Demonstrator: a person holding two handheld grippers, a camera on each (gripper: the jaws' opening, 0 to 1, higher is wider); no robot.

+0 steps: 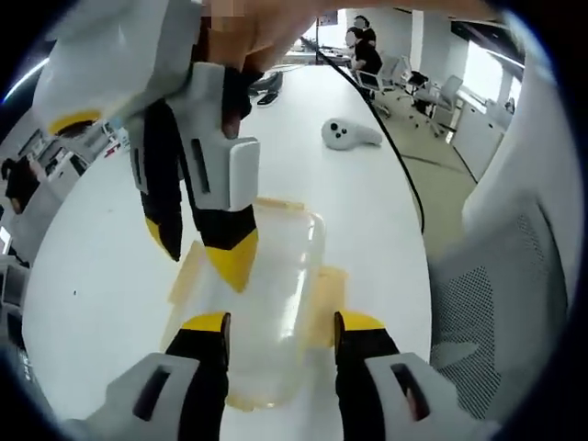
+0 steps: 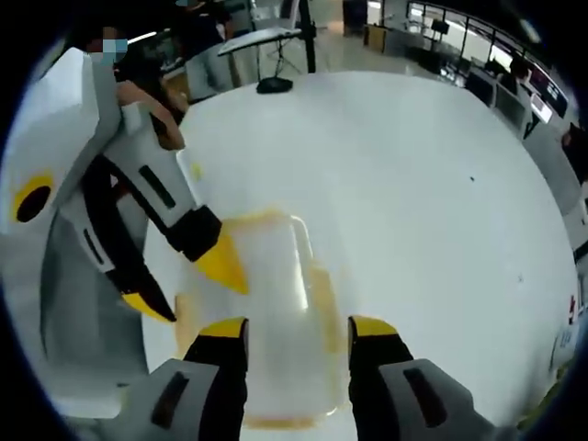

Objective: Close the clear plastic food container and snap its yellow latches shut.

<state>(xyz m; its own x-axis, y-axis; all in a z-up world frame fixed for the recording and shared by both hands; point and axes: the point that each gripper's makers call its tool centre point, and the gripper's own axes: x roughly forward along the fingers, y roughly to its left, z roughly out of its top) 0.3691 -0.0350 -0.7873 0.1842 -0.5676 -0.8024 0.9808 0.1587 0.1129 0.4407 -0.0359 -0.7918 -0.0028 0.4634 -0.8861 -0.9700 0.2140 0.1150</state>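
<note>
Container [image 1: 276, 294]: clear plastic, lid on, lying on the white worktop [image 1: 110, 276], between both pairs of tongs.
Latches [image 1: 326, 294]: yellow, folded outward along the sides.
Left tongs [image 1: 280, 323]: released, straddling the container.
Right tongs [image 2: 297, 329]: released, over the container's near end.
Controller [image 1: 349, 134]: white, far on the worktop.

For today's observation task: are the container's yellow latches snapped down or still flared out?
Flared out: the latches splay sideways from the container on the table.

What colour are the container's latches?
Yellow, translucent latches on the clear container; clearest in the left gripper view.
</note>
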